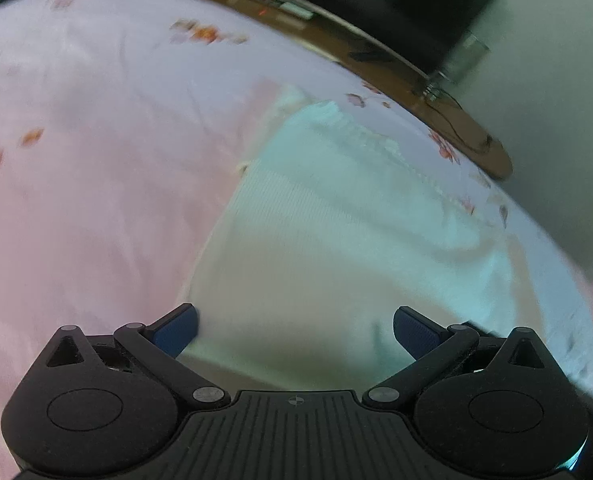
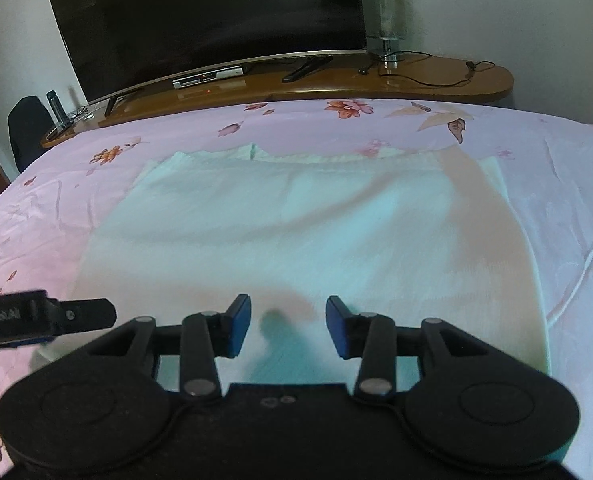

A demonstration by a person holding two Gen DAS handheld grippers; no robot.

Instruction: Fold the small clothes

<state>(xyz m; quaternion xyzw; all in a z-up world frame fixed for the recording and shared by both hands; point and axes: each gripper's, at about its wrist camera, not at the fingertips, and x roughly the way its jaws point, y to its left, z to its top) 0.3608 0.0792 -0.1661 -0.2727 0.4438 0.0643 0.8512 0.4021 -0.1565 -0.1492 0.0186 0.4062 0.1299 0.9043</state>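
Observation:
A white ribbed garment (image 2: 296, 232) lies spread flat on the pink floral bedsheet (image 2: 556, 168). My right gripper (image 2: 289, 326) hovers over the garment's near edge, open, with nothing between its blue pads. My left gripper (image 1: 294, 332) is open wide above the near left corner of the same garment (image 1: 336, 240), which shows blurred in the left wrist view. Its left pad sits near the cloth's left edge, and no cloth is pinched. One of the left gripper's fingers (image 2: 84, 314) reaches in from the left of the right wrist view, over the garment's near left corner.
Beyond the bed runs a curved wooden shelf (image 2: 416, 84) with a large dark TV (image 2: 208, 20), a set-top box (image 2: 208, 76), a glass lamp (image 2: 384, 12) and cables. A bottle (image 2: 56, 106) and a dark chair (image 2: 28, 128) stand far left. A white cord (image 2: 588, 256) lies on the sheet at right.

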